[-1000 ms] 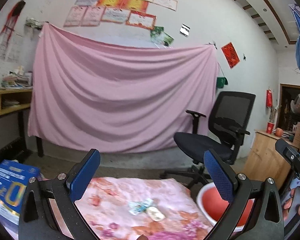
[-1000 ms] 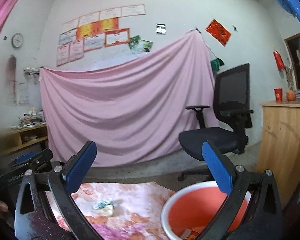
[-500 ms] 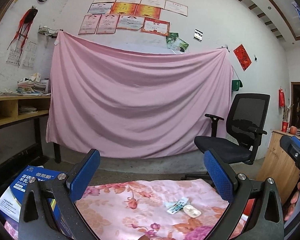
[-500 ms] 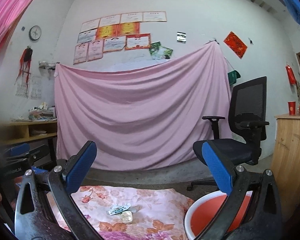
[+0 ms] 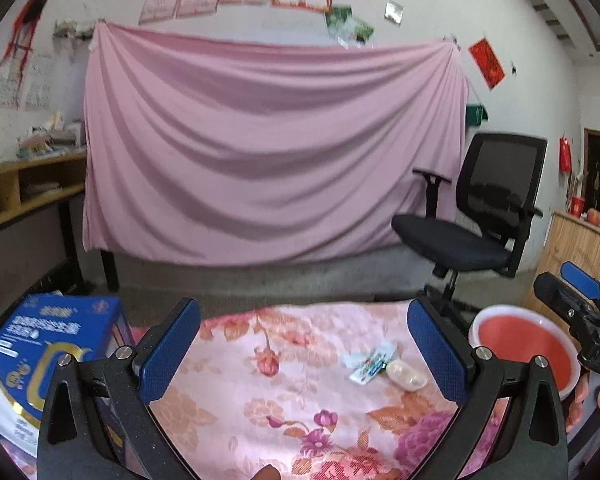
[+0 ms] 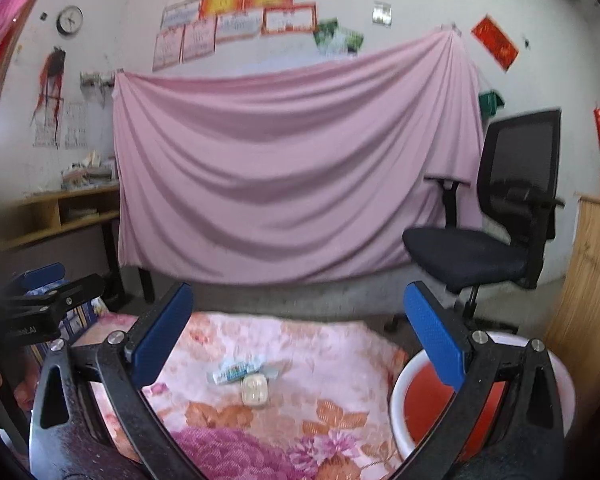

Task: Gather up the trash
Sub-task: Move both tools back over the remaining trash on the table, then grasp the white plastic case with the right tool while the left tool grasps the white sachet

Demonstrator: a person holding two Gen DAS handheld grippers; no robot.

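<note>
Since 0.5 s ago, both views have tilted down, exposing more of the floral pink cloth worktop [image 5: 284, 392] and the red plastic basin with white rim [image 5: 520, 344] at 3 o'clock; approach appears under way. The printed paper wrapper [image 5: 370, 364] and small clear plastic blister shell [image 5: 406, 374] lie touching at 1 o'clock. The left tongs [image 5: 300, 348] and right tongs [image 6: 296, 340] stand wide, holding nothing.
</note>
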